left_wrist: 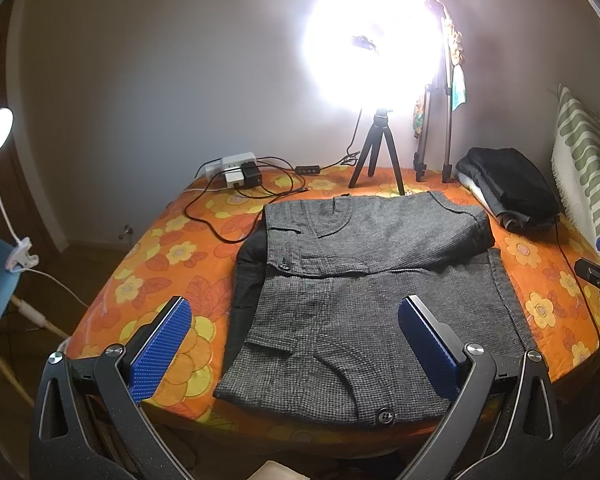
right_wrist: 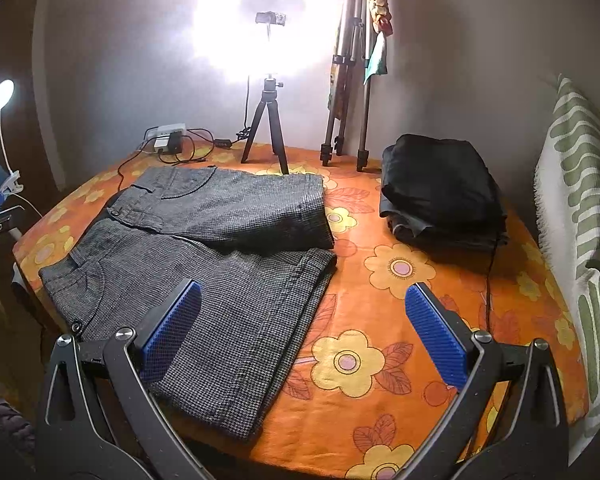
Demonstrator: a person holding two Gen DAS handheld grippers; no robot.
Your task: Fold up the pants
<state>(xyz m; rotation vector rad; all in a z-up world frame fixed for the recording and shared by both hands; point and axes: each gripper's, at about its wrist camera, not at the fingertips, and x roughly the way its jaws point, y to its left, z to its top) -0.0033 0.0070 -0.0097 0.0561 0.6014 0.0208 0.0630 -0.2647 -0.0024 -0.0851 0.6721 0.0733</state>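
Observation:
Grey houndstooth pants [left_wrist: 352, 292] lie flat on the orange flowered tablecloth [left_wrist: 160, 264], both legs folded back over themselves, waistband at the left. They also show in the right wrist view [right_wrist: 220, 248]. My left gripper [left_wrist: 296, 344] is open and empty, hovering above the near waist end of the pants. My right gripper [right_wrist: 304, 328] is open and empty, above the folded leg end at the near edge, its left fingertip [right_wrist: 176, 320] over the cloth.
A stack of folded dark clothes [right_wrist: 440, 188] sits at the back right. A ring light on a small tripod [right_wrist: 268, 120], a taller tripod [right_wrist: 348, 80] and a power strip with cables [left_wrist: 236, 172] stand at the back. A striped cushion [right_wrist: 580, 220] is at right.

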